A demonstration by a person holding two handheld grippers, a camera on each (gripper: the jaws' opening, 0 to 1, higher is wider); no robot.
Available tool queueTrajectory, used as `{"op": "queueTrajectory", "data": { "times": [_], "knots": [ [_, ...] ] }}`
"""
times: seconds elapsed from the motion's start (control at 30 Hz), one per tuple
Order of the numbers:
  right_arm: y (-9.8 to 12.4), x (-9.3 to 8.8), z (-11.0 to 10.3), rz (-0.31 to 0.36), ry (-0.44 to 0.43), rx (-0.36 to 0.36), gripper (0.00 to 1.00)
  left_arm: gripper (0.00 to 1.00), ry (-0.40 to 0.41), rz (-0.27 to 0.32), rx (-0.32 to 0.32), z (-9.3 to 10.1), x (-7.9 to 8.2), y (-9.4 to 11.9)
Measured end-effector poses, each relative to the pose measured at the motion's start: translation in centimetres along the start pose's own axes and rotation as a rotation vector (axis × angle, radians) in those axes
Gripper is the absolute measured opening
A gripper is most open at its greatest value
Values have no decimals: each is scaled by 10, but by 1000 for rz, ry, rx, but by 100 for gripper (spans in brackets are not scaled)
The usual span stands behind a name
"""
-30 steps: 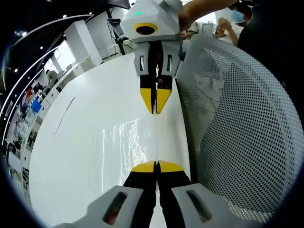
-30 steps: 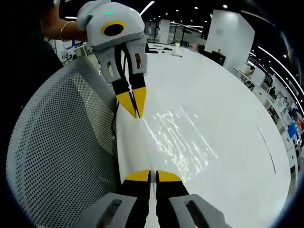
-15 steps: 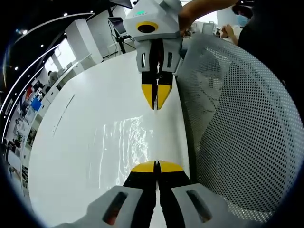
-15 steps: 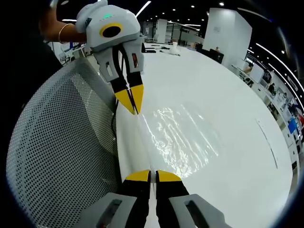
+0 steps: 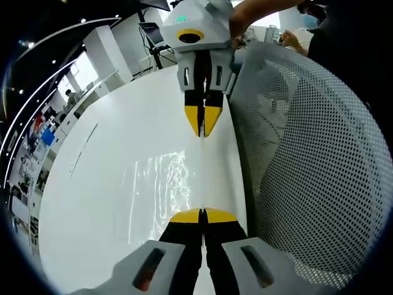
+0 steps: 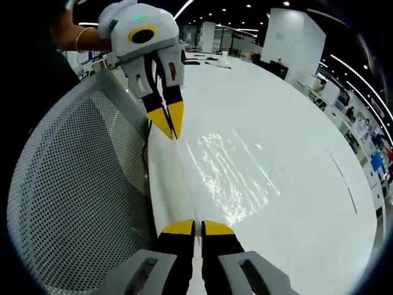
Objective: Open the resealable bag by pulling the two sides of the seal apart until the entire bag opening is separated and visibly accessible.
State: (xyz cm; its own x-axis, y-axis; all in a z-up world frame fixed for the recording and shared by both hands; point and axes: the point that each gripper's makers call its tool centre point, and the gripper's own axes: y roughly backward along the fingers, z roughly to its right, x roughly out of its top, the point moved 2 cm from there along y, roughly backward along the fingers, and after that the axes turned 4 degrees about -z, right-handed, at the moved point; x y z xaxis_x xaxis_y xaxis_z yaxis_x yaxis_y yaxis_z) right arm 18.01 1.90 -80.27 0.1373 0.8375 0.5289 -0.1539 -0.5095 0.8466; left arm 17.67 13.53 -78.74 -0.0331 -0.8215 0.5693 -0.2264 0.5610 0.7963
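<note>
Left gripper view shows the resealable bag (image 5: pixel 161 184) flat on the white table (image 5: pixel 92 203), thin, slippery, limp; left gripper (image 5: pixel 202 216) and right gripper (image 5: pixel 202 126) pinch closed on its seal edge, best hold.

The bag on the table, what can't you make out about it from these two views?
- Seal of the clear bag: too transparent in either view to tell whether it has parted.
- Bag edge at the left gripper: hidden between its closed jaws.
- Edge at the right gripper: likewise hidden.
- Bag's outline: lost in glare.
</note>
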Motion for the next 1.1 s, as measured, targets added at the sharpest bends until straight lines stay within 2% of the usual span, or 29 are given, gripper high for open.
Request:
{"op": "queueTrajectory", "data": {
  "times": [0.17, 0.27, 0.5, 0.87, 0.97, 1.1],
  "knots": [
    [-3, 0, -1, -10, -1, -4, 0, 0, -14, -7, -4, 2, 0, -2],
    [-5, 0, -1, -3, -44, -9, 1, 0, -46, -22, -6, 3, -2, -2],
    [-2, 6, -6, 13, -56, 5, 13, 0, -66, -26, -1, 4, -6, -2],
    [1, 31, -1, 129, -96, 8, 12, 0, -94, -15, -9, 10, 0, -3],
    [-4, 33, -2, 135, -106, 15, 12, 0, -101, -20, -6, 11, 0, -4],
    [-13, 31, -7, 108, -82, 28, 11, 0, -100, -18, 3, 10, 2, -4]
  ]
}}
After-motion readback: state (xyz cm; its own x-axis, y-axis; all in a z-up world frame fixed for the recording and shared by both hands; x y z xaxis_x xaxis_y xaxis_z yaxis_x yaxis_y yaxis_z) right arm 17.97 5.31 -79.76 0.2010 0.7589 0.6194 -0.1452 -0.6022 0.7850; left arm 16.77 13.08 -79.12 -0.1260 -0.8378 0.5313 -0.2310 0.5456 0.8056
